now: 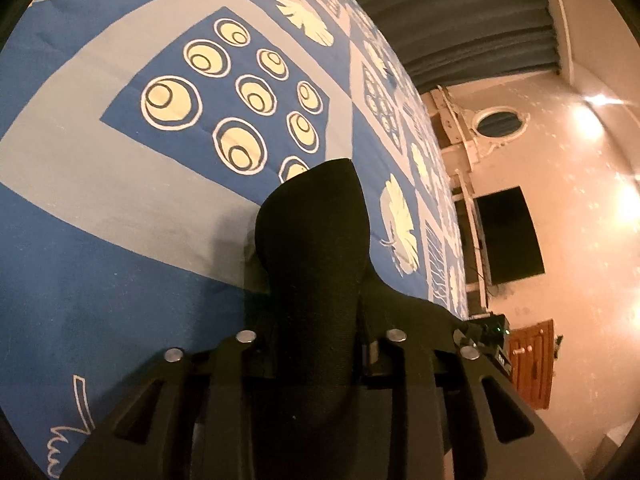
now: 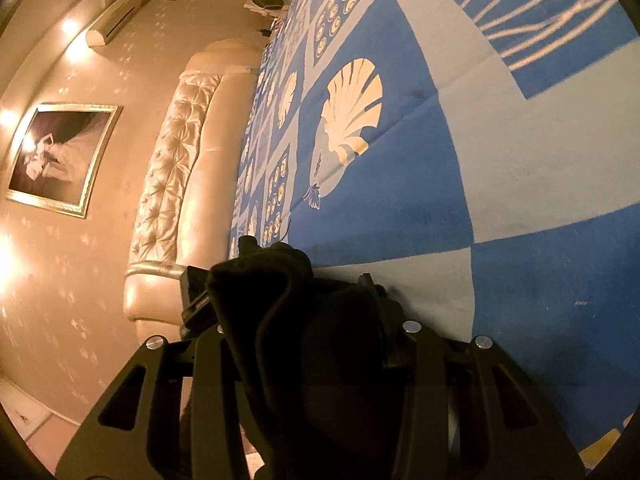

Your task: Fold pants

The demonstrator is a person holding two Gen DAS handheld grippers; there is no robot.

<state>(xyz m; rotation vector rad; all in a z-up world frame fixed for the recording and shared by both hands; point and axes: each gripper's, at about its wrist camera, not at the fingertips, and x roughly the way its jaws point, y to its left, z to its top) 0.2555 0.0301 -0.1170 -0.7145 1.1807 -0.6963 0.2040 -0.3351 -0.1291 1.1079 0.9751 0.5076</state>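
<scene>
The left claw (image 1: 316, 320) grips a bunch of the black pants (image 1: 316, 240). The right claw (image 2: 304, 320) clamps more of it, above the blue patterned bed cover (image 2: 500, 160).

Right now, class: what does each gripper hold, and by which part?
Both hold the black pants: the left gripper and right gripper each pinch a bunched fold. Which part cannot be told.

We see a bed w/ blue patterned bedspread (image 1: 120, 208), tufted cream headboard (image 2: 168, 176), framed picture (image 2: 60, 156) on beige wall, dark curtains (image 1: 460, 20), warm lamp glare.
</scene>
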